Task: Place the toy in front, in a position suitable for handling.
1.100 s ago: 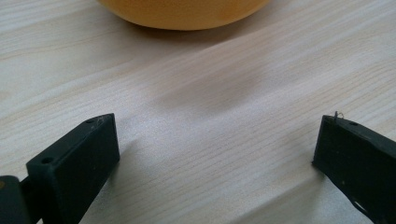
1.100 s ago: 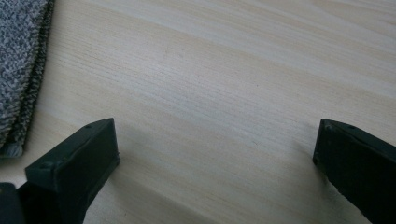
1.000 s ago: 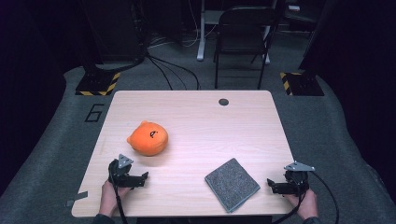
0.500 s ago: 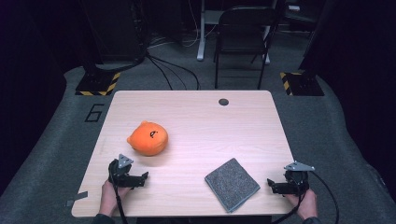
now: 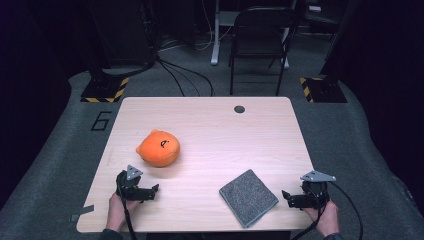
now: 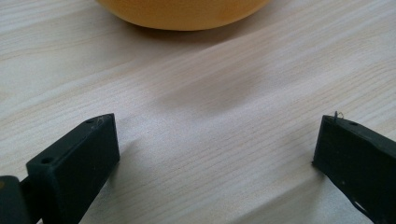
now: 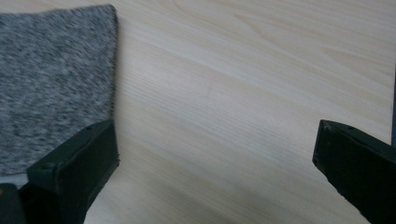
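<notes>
Here, much was cut off: in the left gripper view only the lower curve of the orange plush toy [image 6: 184, 11] showed along the top edge, and in the right gripper view the grey cloth [image 7: 53, 79] ran out of frame at the left. The toy's face mark was too small to read from the high view.

The left gripper [image 5: 150, 191] rested on the near left part of the wooden table [image 5: 210, 125], its jaws spread wide with nothing but bare wood between them. The toy [image 5: 158, 148] sat just beyond it, near but apart, a rounded lump slightly wider than deep, its long axis running roughly left to right and a small ear-like bump on its top towards the far left.

The right gripper [image 5: 290, 197] lay at the near right corner, jaws likewise wide and holding nothing. The folded grey cloth [image 5: 248, 197] lay flat just to its left, turned like a diamond with one corner towards the near edge; in the right gripper view one jaw stood at the cloth's edge, though contact could not be made out.

A dark round hole [image 5: 239, 109] marked the table's far side. Beyond it stood a black chair [image 5: 262, 35], with cables [image 5: 175, 75] on the grey floor. Nothing lay between either gripper and its nearest thing.
</notes>
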The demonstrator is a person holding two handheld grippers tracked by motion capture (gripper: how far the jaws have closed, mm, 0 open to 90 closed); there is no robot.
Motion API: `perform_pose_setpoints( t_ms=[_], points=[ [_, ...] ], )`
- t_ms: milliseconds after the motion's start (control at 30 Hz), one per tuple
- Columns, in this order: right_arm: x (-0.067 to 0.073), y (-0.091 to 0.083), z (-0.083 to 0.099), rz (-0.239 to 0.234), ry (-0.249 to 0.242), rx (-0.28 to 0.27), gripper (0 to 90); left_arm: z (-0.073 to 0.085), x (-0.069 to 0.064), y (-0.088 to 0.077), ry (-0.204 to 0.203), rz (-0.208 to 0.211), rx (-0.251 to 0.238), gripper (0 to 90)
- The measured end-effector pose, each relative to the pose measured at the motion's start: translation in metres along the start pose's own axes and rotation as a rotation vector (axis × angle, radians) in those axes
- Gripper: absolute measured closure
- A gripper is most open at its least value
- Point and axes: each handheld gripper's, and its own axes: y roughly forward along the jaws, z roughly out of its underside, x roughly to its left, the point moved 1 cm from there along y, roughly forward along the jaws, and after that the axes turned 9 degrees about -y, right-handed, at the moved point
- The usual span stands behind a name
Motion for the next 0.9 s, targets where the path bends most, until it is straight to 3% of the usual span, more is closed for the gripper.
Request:
perform_pose_setpoints(
  t_ms=[267,433,700,900],
  points=[
    [0.015,-0.010,-0.018,-0.057,-0.002,-0.030,0.0,0.000,0.000,0.000,0.000,0.000,0.000,0.1],
    [0.037,-0.012,-0.033,-0.100,-0.030,-0.045,0.0,0.000,0.000,0.000,0.000,0.000,0.000,0.1],
    [0.061,0.000,-0.041,-0.159,-0.069,-0.027,0.0,0.000,0.000,0.000,0.000,0.000,0.000,0.1],
    [0.071,0.008,-0.042,-0.173,-0.093,0.003,0.0,0.000,0.000,0.000,0.000,0.000,0.000,0.1]
  ],
)
